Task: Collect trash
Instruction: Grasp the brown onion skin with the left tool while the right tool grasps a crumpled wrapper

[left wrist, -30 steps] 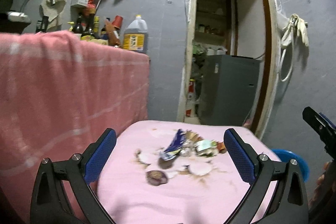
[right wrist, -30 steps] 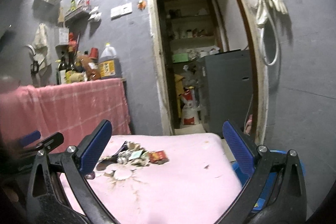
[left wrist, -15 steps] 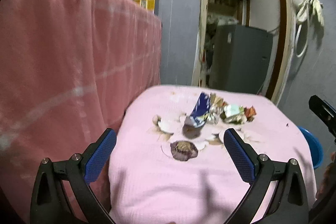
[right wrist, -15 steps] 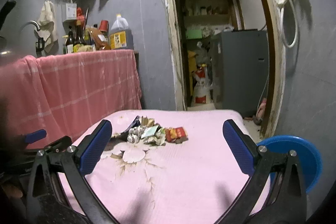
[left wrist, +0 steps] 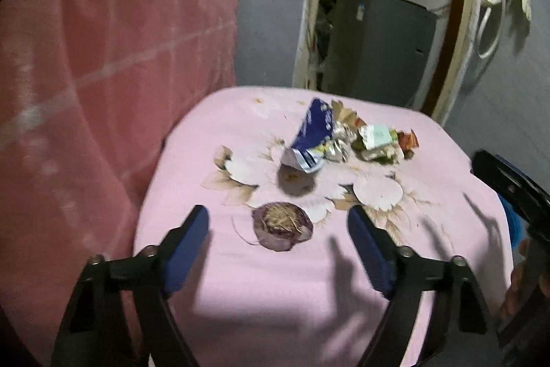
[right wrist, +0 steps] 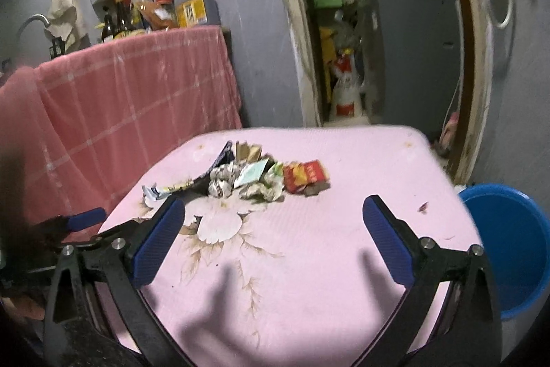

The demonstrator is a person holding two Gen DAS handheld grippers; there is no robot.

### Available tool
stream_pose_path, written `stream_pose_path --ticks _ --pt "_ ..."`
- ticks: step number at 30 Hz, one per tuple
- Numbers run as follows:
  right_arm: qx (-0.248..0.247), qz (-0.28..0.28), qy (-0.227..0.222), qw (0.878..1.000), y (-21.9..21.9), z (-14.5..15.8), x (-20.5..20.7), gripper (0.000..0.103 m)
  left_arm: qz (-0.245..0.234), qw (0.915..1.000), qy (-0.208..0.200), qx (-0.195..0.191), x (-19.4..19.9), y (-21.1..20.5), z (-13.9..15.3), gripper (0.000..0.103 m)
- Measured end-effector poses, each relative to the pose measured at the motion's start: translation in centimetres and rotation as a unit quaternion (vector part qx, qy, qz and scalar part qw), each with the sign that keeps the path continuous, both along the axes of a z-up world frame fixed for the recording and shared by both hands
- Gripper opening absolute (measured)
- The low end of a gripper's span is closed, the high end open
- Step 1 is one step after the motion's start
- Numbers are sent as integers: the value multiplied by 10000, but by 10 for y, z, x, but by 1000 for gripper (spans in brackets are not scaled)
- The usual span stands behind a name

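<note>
A pile of trash lies on a pink floral table point(left wrist: 275, 291): a blue wrapper point(left wrist: 311, 135), crumpled foil and paper point(left wrist: 376, 140), and a red packet point(right wrist: 306, 176). A purple onion skin point(left wrist: 282, 226) lies apart, nearer me. My left gripper point(left wrist: 278, 236) is open and empty, its fingers either side of the onion skin, just above the table. My right gripper point(right wrist: 273, 233) is open and empty, above the table in front of the pile point(right wrist: 247, 177). The left gripper also shows at the left edge of the right wrist view point(right wrist: 82, 219).
A blue plastic basin point(right wrist: 512, 246) stands on the floor right of the table. A counter draped in pink checked cloth point(right wrist: 130, 92) with bottles stands at the left. A doorway with a grey cabinet point(right wrist: 412, 57) is behind.
Both grippers have tilted down and moved closer over the table. The left gripper now frames the onion skin. Both stay open.
</note>
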State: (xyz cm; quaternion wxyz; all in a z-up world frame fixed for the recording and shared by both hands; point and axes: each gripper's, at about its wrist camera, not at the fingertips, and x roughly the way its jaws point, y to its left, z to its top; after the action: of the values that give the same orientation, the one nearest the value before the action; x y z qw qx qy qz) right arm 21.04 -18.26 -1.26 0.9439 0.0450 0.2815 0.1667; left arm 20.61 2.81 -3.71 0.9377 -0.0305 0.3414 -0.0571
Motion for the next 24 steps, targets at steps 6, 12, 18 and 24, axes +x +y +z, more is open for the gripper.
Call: stream_pose_path --ticks 6,12,18,24 --pt "-174 270 504 9982 16 -12 28 77 -56 9994 314 -90 6 1 -8 45" --pt "-313 433 925 9943 31 -24 57 67 -60 9989 438 -159 10 3 -11 33" --pt "-497 522 1243 9896 42 -33 85 56 -46 9986 453 -266 15 5 -10 32" --pt "-660 645 1320 9869 52 -37 94 40 -10 9985 461 -309 19 5 -10 31"
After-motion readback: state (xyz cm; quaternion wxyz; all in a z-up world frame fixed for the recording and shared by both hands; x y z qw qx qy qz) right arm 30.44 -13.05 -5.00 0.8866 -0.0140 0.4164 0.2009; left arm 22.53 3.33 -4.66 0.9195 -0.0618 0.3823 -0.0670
